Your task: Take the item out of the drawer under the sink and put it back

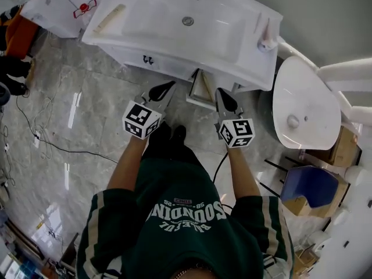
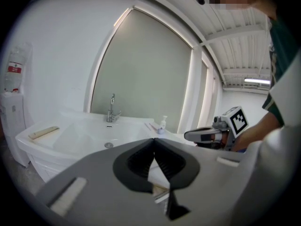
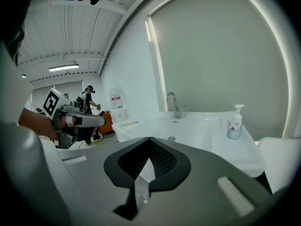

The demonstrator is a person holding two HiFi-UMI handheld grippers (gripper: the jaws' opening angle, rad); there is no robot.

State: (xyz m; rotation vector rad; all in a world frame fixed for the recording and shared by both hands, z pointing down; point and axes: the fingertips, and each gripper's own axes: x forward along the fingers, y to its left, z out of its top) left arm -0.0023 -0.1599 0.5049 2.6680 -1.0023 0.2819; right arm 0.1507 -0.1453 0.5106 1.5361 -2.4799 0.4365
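Observation:
The white sink cabinet [image 1: 174, 57] stands ahead of me. A narrow drawer [image 1: 200, 89] sticks out under the basin, its pale inside showing; I cannot make out an item in it. My left gripper [image 1: 168, 86] is just left of the drawer, jaws shut and empty [image 2: 153, 140]. My right gripper [image 1: 222, 93] is just right of it, also shut with nothing held [image 3: 149, 139]. Each gripper shows in the other's view: the right gripper [image 2: 207, 134], the left gripper [image 3: 80, 120].
On the basin top stand a soap dispenser [image 1: 266, 39], a faucet [image 3: 174, 105] and a long pale bar [image 1: 109, 17]. A white toilet [image 1: 305, 103] is close on the right. Cables [image 1: 35, 138] lie on the marble floor to the left. A person [image 3: 87, 107] stands far off.

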